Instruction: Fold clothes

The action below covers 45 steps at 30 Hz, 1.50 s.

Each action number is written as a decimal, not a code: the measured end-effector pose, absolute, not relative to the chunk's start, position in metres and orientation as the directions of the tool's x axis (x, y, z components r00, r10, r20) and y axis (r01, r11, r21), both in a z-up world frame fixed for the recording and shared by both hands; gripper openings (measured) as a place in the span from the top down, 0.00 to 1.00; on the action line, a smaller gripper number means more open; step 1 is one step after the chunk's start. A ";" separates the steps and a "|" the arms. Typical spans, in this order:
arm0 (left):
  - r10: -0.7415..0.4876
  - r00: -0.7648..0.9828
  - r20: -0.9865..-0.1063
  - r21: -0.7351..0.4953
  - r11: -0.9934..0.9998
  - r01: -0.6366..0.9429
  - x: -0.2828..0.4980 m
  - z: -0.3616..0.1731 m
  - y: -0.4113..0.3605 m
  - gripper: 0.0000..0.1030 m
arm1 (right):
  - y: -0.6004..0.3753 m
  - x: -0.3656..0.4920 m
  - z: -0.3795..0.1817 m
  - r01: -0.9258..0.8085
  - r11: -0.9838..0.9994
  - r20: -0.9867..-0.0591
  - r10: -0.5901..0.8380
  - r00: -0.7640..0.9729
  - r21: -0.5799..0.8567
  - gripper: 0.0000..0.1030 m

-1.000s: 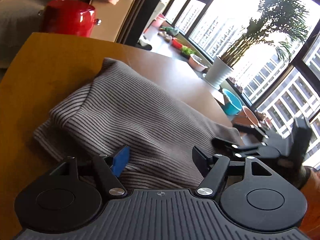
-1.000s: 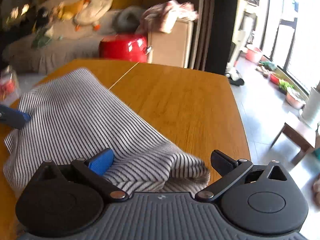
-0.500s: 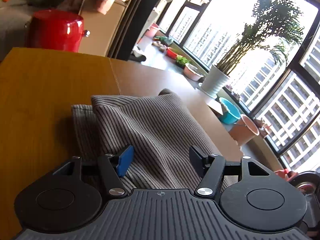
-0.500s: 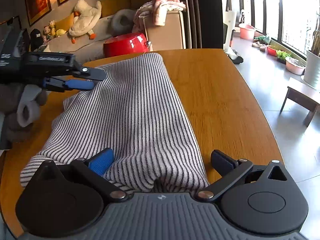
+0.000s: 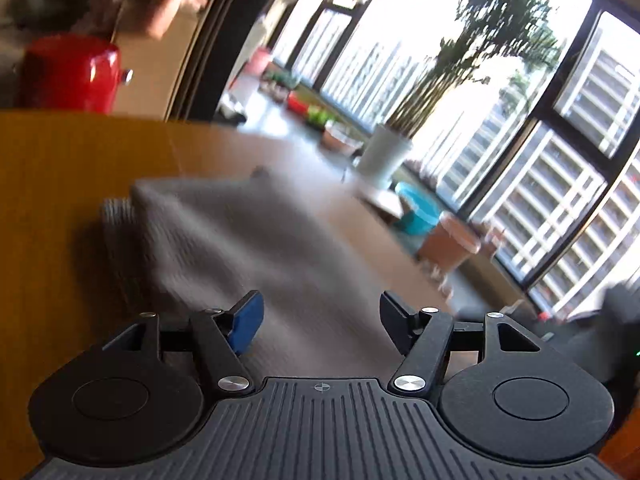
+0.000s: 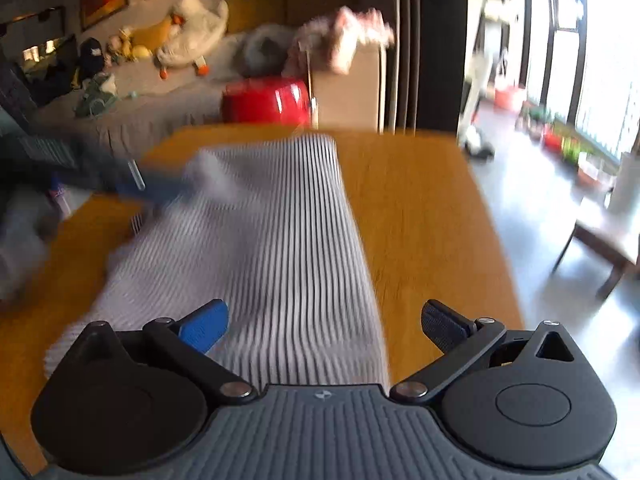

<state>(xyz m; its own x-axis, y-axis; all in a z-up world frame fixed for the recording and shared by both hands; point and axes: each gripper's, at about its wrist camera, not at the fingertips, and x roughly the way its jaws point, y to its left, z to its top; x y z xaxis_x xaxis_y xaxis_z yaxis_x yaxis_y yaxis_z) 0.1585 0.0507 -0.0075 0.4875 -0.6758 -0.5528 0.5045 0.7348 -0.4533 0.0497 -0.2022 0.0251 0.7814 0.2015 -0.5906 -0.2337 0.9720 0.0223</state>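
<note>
A wooden table (image 6: 420, 208) fills most of both views, with a striped garment (image 6: 280, 240) laid out on it as a long folded bundle running from about 6 o'clock up toward 12 in the right wrist view. Past the table's far edge a sofa (image 6: 168, 92) can be seen at roughly 11 o'clock, and a red pot (image 6: 266, 102) is parked right at 12 (soft toys are lined up along the sofa back). In the left wrist view a white planter (image 5: 382, 156) is found at about 1 o'clock by the windows.

The right gripper (image 6: 324, 326) is held over the near end of the garment, jaws spread wide, with cloth between them but not pinched. The left gripper (image 5: 320, 322) is seen the same way in its own view: jaws apart, nothing clamped, garment lying under and beyond them. Its opening hasn't really changed lately. That left gripper also shows at 9 o'clock in the right wrist view, though it's so smeared there that whether the cloth edge is being touched can't be made out.
</note>
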 end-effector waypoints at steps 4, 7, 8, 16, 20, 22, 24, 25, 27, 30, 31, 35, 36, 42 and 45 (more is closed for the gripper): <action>-0.672 0.480 -0.563 -0.475 0.739 0.477 0.166 -0.023 0.055 0.36 | -0.194 0.045 0.033 -0.283 0.959 -0.562 0.229 0.795 -0.009 0.21; -0.670 0.483 -0.564 -0.471 0.741 0.478 0.168 -0.020 0.060 0.36 | -0.185 0.050 0.012 -0.303 0.953 -0.639 0.244 0.730 0.018 0.49; -0.667 0.486 -0.565 -0.470 0.744 0.475 0.170 -0.020 0.060 0.37 | -0.181 0.047 0.006 -0.296 0.955 -0.636 0.240 0.733 0.020 0.48; -0.666 0.499 -0.554 -0.485 0.746 0.458 0.176 -0.019 0.064 0.39 | -0.170 0.037 0.022 -0.343 0.938 -0.605 0.248 0.756 -0.044 0.48; -0.668 0.500 -0.551 -0.486 0.744 0.459 0.173 -0.019 0.065 0.39 | -0.157 0.029 0.030 -0.425 0.905 -0.593 0.349 0.726 0.012 0.48; -0.665 0.504 -0.551 -0.483 0.747 0.457 0.173 -0.019 0.065 0.39 | -0.146 0.030 0.017 -0.458 0.888 -0.636 0.371 0.677 0.031 0.49; -0.659 0.512 -0.551 -0.477 0.752 0.454 0.174 -0.018 0.067 0.39 | -0.137 0.024 0.006 -0.447 0.894 -0.633 0.363 0.684 0.030 0.47; -0.657 0.515 -0.550 -0.477 0.754 0.452 0.175 -0.018 0.068 0.39 | -0.132 0.023 0.006 -0.452 0.892 -0.626 0.361 0.691 0.015 0.47; -0.653 0.522 -0.548 -0.476 0.757 0.447 0.180 -0.019 0.069 0.39 | -0.128 0.027 0.007 -0.459 0.888 -0.623 0.381 0.683 0.041 0.47; -0.648 0.534 -0.543 -0.470 0.762 0.446 0.185 -0.019 0.068 0.38 | -0.118 0.031 0.006 -0.466 0.884 -0.620 0.388 0.682 0.041 0.46; -0.647 0.537 -0.541 -0.467 0.763 0.448 0.186 -0.020 0.067 0.38 | -0.115 0.032 0.006 -0.473 0.881 -0.619 0.386 0.684 0.027 0.46; -0.646 0.539 -0.540 -0.461 0.763 0.453 0.181 -0.018 0.070 0.37 | -0.124 0.031 0.017 -0.482 0.876 -0.618 0.397 0.678 0.034 0.30; -0.642 0.541 -0.542 -0.457 0.766 0.451 0.178 -0.016 0.071 0.34 | -0.128 0.031 0.022 -0.476 0.879 -0.610 0.399 0.685 0.040 0.21; -0.630 0.557 -0.541 -0.444 0.776 0.448 0.158 -0.005 0.082 0.23 | -0.164 0.025 0.035 -0.361 0.932 -0.575 0.292 0.764 -0.007 0.20; -0.653 0.555 -0.516 -0.455 0.758 0.468 0.144 0.002 0.086 0.26 | -0.173 0.034 0.019 -0.290 0.953 -0.617 0.178 0.767 -0.086 0.20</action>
